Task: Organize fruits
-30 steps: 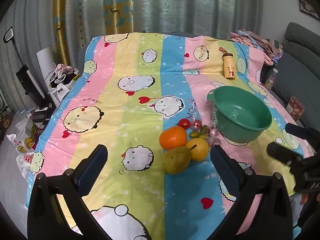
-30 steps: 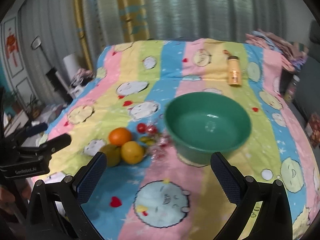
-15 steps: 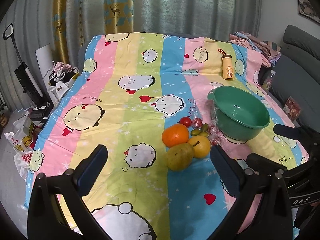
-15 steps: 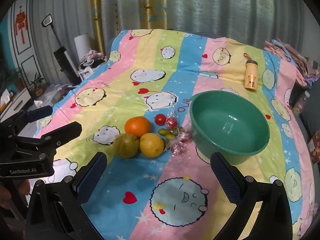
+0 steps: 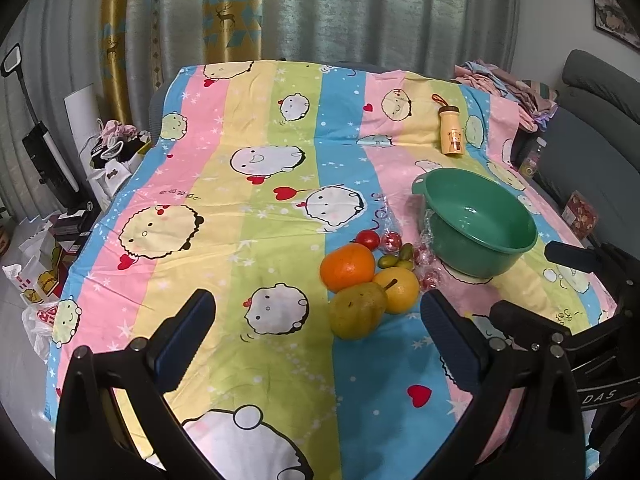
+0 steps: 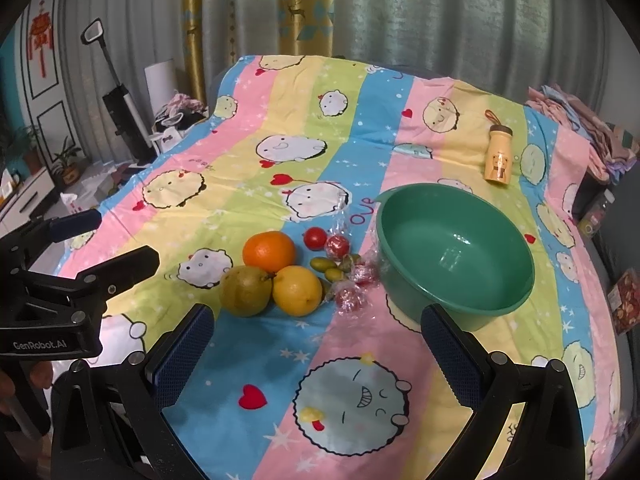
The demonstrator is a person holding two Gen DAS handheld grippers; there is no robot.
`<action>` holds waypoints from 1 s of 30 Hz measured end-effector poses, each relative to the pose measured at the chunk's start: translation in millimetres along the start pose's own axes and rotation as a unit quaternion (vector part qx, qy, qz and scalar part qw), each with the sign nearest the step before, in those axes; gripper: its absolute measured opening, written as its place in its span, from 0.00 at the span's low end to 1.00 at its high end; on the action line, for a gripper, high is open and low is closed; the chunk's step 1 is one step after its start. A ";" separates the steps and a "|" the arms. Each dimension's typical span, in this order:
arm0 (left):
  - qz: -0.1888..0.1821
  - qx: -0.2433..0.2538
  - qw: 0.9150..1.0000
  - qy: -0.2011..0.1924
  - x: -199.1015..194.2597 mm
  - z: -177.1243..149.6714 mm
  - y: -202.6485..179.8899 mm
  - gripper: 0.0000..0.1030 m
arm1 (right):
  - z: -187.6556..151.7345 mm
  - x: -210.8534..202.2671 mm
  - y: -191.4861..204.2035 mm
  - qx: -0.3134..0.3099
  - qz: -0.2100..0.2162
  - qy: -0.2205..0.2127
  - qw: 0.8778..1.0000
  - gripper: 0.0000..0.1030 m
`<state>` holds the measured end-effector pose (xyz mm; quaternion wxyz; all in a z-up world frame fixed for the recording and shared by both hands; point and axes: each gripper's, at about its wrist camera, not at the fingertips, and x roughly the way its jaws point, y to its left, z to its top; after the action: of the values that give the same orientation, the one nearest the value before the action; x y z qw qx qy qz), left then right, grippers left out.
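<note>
Pear [image 5: 357, 309] lies sideways, stem toward the lemon [image 5: 398, 289].

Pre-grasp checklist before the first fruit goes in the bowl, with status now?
1. Left gripper open, holding nothing: ok.
2. Right gripper open, holding nothing: ok.
3. Bowl upright, nothing in it: ok.
4. Pear, orange and lemon separated for a clean grasp: not ok, they sit touching in a cluster.
5. Small fruits free of clutter: not ok, the olives and tomato lie among clear-wrapped items.
6. Path from fruit to bowl unobstructed: ok; the bottle stands well behind the bowl.
</note>
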<state>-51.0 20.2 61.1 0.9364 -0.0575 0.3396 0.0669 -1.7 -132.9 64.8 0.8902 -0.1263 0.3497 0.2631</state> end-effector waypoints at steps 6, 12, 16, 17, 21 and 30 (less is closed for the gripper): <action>-0.001 0.003 1.000 0.004 3.8 -1.2 -0.9 1.00 | -1.7 0.7 -0.6 0.000 -0.002 -0.001 1.000 1.00; -0.002 0.003 1.000 0.010 7.8 -2.6 -0.1 1.00 | 0.1 1.7 -4.4 0.003 -0.002 0.002 1.000 1.00; -0.003 0.004 1.000 0.013 9.5 -2.6 -0.2 1.00 | -0.5 2.3 -3.5 0.001 -0.003 0.002 1.000 1.00; -0.002 0.004 1.000 0.014 10.0 -2.6 -0.6 1.00 | -0.3 2.4 -3.2 0.001 -0.003 0.002 1.000 1.00; -0.004 0.005 1.000 0.018 12.4 -3.1 -1.1 1.00 | -0.4 2.6 -4.2 0.002 -0.003 0.002 1.000 1.00; -0.003 -0.002 1.000 0.030 20.4 -5.5 2.0 1.00 | -2.0 11.2 -9.9 0.008 -0.002 0.011 1.000 1.00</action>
<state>-39.3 23.0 43.7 0.9259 -0.0626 0.3671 0.0629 9.6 -137.7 56.0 0.8879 -0.1227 0.3615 0.2568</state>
